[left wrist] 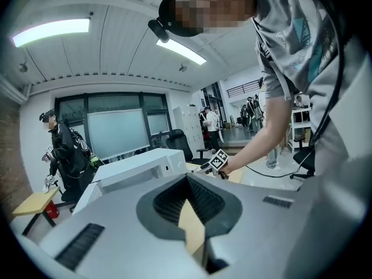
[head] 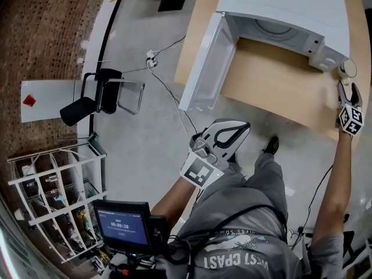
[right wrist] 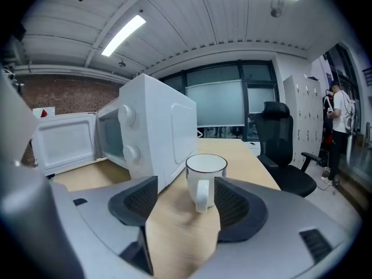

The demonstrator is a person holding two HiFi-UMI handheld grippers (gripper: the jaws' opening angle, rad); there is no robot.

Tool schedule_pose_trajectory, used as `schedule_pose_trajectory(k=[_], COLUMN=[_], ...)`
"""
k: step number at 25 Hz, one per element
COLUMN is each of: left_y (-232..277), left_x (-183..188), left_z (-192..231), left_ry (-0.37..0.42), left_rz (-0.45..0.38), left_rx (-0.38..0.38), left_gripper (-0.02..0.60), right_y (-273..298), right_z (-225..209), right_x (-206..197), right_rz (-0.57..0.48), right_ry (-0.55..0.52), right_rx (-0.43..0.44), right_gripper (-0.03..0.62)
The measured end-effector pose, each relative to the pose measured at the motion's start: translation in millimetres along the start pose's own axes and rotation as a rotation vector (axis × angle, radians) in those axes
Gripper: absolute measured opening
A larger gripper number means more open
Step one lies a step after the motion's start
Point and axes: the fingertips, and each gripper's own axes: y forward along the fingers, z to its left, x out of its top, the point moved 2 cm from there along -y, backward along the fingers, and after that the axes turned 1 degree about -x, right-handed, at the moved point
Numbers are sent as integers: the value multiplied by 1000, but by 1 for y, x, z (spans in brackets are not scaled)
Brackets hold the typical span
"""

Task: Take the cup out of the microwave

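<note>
Your right tongs [right wrist: 185, 186] stood released at the cup [right wrist: 205, 176] on the tabletop [right wrist: 244, 156], while your left tongs [left wrist: 186, 179] were clenched empty.

Microwave, cup and two tools around the surface

In the head view the microwave [head: 279, 10] sits on the surface [head: 273, 92] at the upper right of the frame, its door [head: 203, 63] swung out to the left. The cup [head: 347, 68] stands on the surface just right of the microwave's front corner, and the right tool [head: 347, 89] is just below it at the right edge. The left tool [head: 238, 131] is off the surface at frame centre, below the door. A chair [head: 99, 95] and a shelf rack [head: 52, 185] stand at left.
</note>
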Motion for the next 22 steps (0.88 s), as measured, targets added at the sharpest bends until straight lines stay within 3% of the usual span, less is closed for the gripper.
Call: schedule_pose_trajectory(k=[9, 16, 21, 22], left_y=[-69, -91, -134, -146], left_x=[2, -16, -9, -6], left_z=[3, -4, -7, -7], left_ry=[13, 49, 83, 91], left_rz=[-94, -141, -185, -199], left_rx=[22, 20, 9, 7], left_gripper=[43, 43, 43, 43], right_y=[-77, -138, -208, -226], right_z=[60, 117, 180, 195], right_x=[50, 83, 139, 153], right_rz=[-112, -225, -312, -329], right_ry=[-24, -74, -142, -155], right_rx=[-32, 7, 55, 61], right_gripper=[282, 281, 276, 240])
